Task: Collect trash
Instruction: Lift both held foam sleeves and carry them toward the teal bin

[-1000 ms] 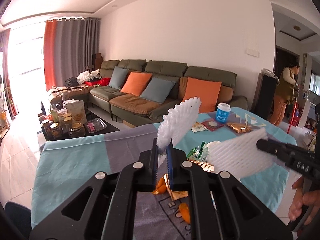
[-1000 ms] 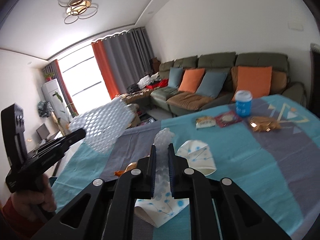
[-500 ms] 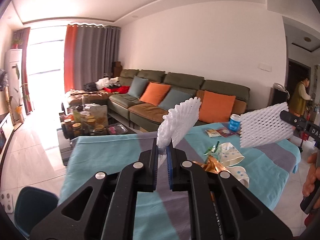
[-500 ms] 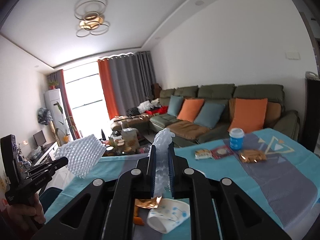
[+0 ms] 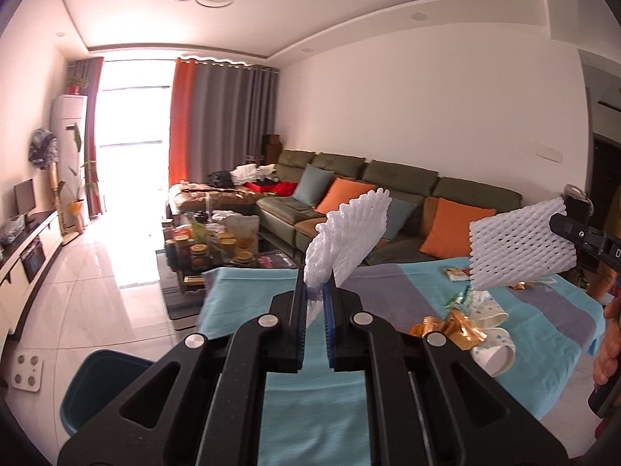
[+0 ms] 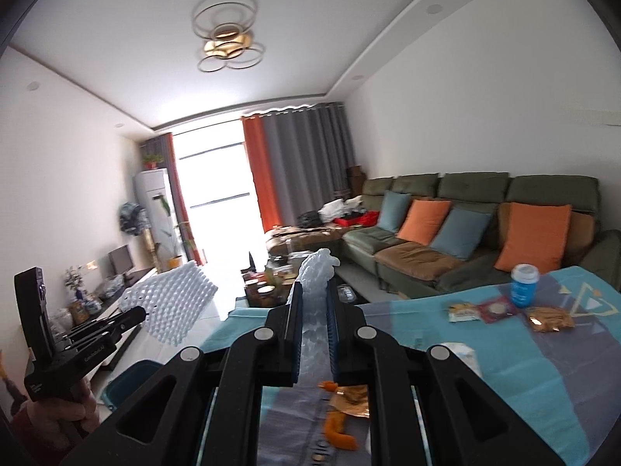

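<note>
**A:** Left wrist view: where's the bin (image 5: 101, 384) from my left gripper (image 5: 313, 303)?

**B:** About seven o'clock, low on the floor beside the table (image 5: 310, 407). I've got that gripper clamped on a foam net (image 5: 349, 240), which fans out toward one o'clock.

**A:** And my right gripper (image 6: 313, 303)?

**B:** Pinched on a second foam net (image 6: 316, 272), which stands up toward twelve. From there the bin (image 6: 128, 382) sits near eight o'clock, mostly hidden, so I think it's a bin. My left hand looks nearer to it.
</note>
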Action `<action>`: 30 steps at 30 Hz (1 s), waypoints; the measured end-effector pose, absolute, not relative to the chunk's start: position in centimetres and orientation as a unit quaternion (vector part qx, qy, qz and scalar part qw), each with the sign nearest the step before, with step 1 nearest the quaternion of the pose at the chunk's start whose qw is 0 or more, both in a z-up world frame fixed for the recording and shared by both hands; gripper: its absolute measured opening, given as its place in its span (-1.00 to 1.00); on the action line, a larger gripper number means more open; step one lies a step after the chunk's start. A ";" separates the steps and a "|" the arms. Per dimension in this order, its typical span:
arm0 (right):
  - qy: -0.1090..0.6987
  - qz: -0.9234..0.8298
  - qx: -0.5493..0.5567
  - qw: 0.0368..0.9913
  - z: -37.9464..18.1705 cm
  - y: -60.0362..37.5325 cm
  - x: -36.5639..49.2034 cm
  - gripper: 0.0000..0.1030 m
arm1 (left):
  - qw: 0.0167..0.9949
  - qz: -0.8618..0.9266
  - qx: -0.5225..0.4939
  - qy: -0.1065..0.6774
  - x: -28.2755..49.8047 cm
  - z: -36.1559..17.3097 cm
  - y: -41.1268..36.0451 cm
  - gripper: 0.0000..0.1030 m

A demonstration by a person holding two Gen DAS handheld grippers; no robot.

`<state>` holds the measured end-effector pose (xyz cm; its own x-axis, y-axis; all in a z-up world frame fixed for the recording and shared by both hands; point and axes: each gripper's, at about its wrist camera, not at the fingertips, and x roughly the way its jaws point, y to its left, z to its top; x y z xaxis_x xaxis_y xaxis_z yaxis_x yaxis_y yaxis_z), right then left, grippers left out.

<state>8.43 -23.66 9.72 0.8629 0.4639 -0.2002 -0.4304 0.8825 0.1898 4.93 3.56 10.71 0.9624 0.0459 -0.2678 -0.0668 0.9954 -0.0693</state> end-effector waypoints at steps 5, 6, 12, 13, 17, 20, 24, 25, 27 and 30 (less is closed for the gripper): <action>0.126 0.277 0.056 0.951 9.8 -20.6 9.6 -0.81 | 0.989 0.061 -0.049 0.128 3.6 11.1 6.4 -0.84; 0.127 0.283 0.057 0.949 9.7 -20.3 9.8 -0.81 | 0.988 0.065 -0.051 0.128 3.3 11.1 6.7 -0.84; 0.148 0.326 0.054 0.932 9.1 -16.7 11.3 -0.81 | 0.984 0.105 -0.054 0.131 2.0 11.0 9.8 -0.84; 0.150 0.331 0.054 0.930 9.0 -16.3 11.4 -0.81 | 0.983 0.113 -0.058 0.130 1.7 11.0 10.5 -0.84; 0.158 0.352 0.047 0.921 8.7 -14.4 12.1 -0.81 | 0.980 0.140 -0.062 0.130 0.5 11.0 12.4 -0.84; 0.167 0.369 0.047 0.913 8.4 -12.7 12.4 -0.81 | 0.976 0.160 -0.063 0.132 -0.5 11.0 13.8 -0.84; 0.176 0.393 0.044 0.902 8.2 -10.8 12.9 -0.81 | 0.970 0.189 -0.066 0.139 -1.9 10.8 15.8 -0.84; 0.178 0.399 0.042 0.898 8.1 -10.1 13.1 -0.81 | 0.968 0.195 -0.068 0.141 -2.3 10.9 16.4 -0.84; 0.185 0.412 0.041 0.891 8.0 -9.0 13.5 -0.81 | 0.965 0.208 -0.072 0.145 -2.9 10.6 17.5 -0.84; 0.192 0.431 0.031 0.881 7.8 -6.7 13.7 -0.81 | 0.956 0.233 -0.081 0.156 -4.2 10.1 19.8 -0.84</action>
